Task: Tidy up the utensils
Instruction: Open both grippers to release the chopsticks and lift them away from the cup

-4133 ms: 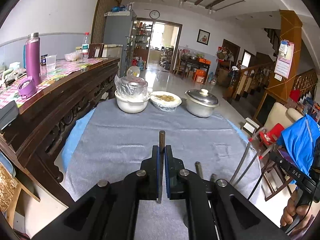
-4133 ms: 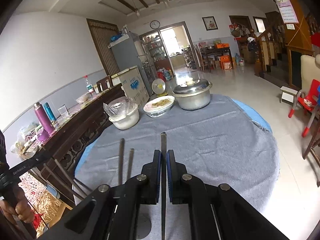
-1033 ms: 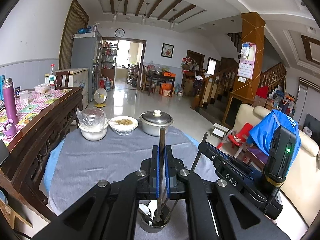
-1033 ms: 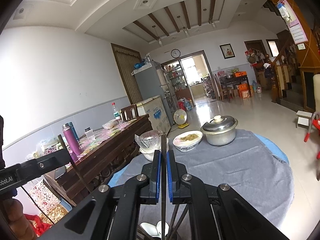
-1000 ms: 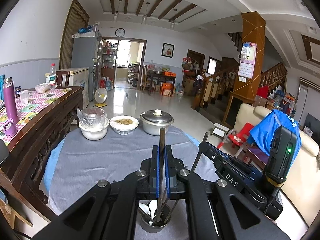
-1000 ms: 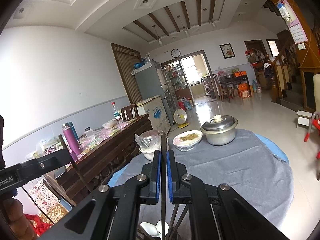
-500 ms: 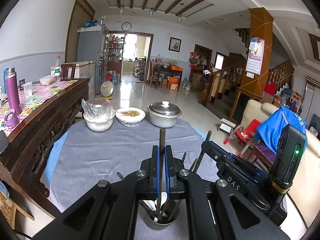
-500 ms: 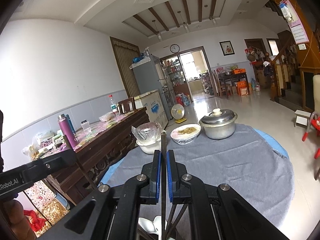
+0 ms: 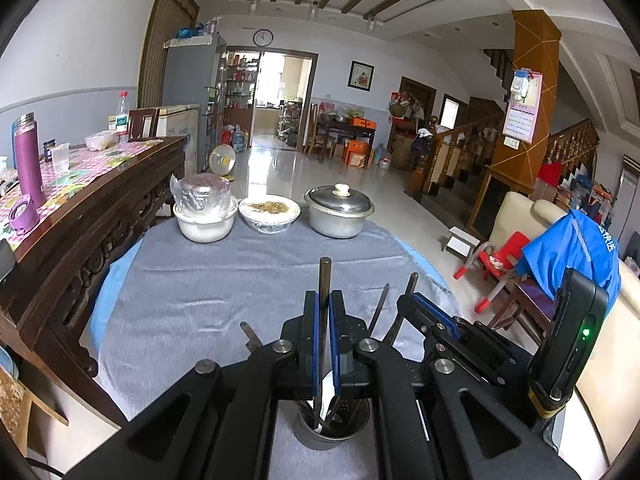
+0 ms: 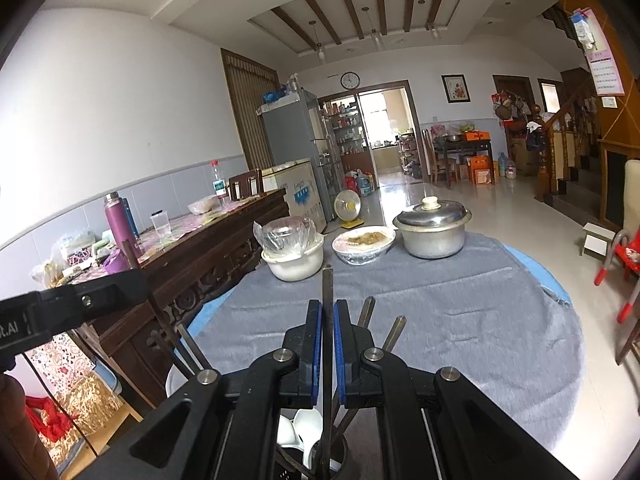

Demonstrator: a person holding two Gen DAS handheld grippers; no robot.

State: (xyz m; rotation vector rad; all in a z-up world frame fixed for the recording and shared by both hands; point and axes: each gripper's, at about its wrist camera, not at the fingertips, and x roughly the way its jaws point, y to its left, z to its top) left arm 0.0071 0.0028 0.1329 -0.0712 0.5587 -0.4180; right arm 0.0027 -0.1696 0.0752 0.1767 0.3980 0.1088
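Note:
In the left wrist view my left gripper [image 9: 324,300] is shut on a dark chopstick [image 9: 324,276] that stands upright. Its lower end reaches into a metal utensil cup [image 9: 320,442] just below the jaws. Several other chopsticks [image 9: 383,300] lean out of the cup. My right gripper [image 9: 436,320] shows beside it on the right, clamped on a second chopstick [image 9: 412,282]. In the right wrist view the right gripper [image 10: 328,308] is shut on its chopstick [image 10: 327,284], over the cup [image 10: 340,456], which holds white spoons [image 10: 306,426]. The left gripper [image 10: 80,304] shows at the left edge.
At the far side of the grey tablecloth [image 9: 200,280] stand a white bowl wrapped in plastic [image 9: 204,224], a covered bowl of food [image 9: 269,214] and a lidded metal pot [image 9: 339,216]. A dark wooden sideboard [image 9: 100,200] runs along the left. A sofa and a red chair [image 9: 500,258] are on the right.
Both grippers have sunk with their chopsticks toward the cup. The cup and the tops of the other chopsticks now show more fully under the jaws.

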